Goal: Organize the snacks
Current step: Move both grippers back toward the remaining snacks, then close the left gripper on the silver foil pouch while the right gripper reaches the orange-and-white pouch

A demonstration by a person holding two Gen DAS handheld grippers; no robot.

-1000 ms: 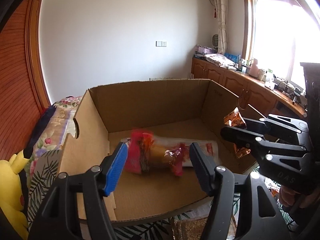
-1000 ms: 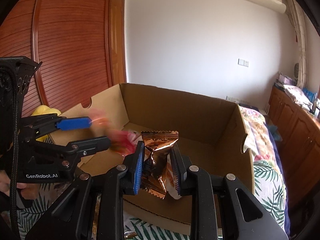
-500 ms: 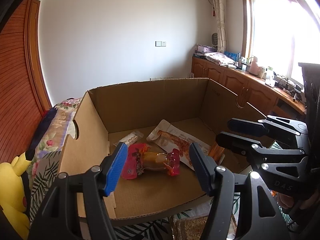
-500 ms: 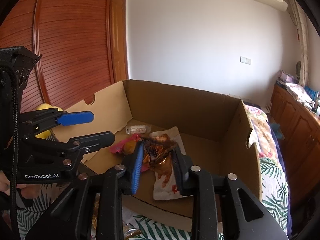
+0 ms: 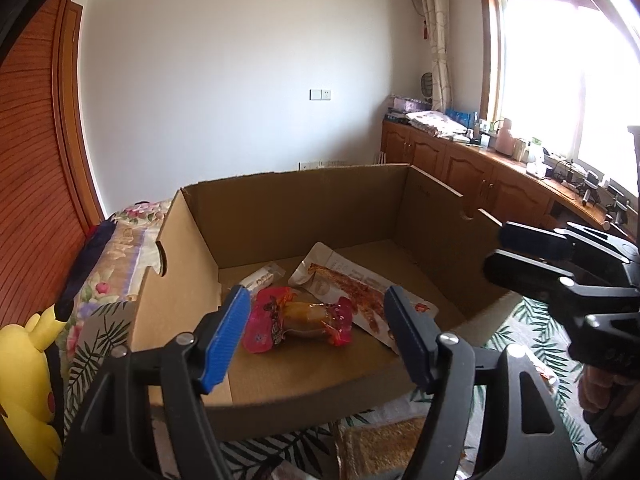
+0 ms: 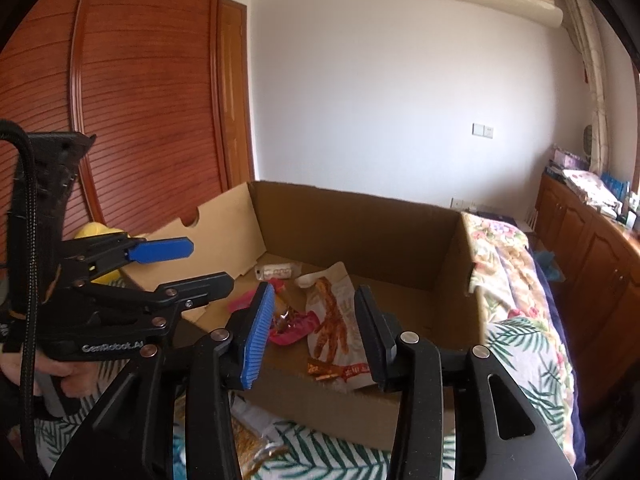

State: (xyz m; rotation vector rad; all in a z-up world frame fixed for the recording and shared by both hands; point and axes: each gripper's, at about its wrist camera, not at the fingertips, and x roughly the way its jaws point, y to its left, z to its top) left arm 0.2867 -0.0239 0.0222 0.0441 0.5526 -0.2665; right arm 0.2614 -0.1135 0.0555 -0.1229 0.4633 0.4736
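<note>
An open cardboard box (image 5: 280, 208) (image 6: 360, 220) stands on the bed. On its floor lie a pink snack pack (image 5: 296, 320) (image 6: 292, 330), a white pouch with an orange picture (image 5: 360, 296) (image 6: 336, 320) and a small white packet (image 5: 262, 278) (image 6: 278, 270). A scrap of copper foil (image 6: 286, 315) shows by the pink pack. My left gripper (image 5: 316, 292) (image 6: 208, 264) hovers over the box's near edge. Its jaws are opening with nothing held between them. My right gripper (image 6: 314, 296) (image 5: 504, 254) is at the box's right front corner, jaws opening and holding nothing.
The bed has a leaf-print cover (image 6: 516, 344) with more packets (image 5: 380, 440) lying in front of the box. A yellow plush toy (image 5: 24, 360) sits at the left. Wooden cabinets (image 5: 460, 168) line the window wall, and a wooden wardrobe (image 6: 140, 100) is behind.
The copper foil packet left the right gripper and dropped into the box. The blurred pink pack settled on the box floor. The right gripper opened and drew back to the right.
</note>
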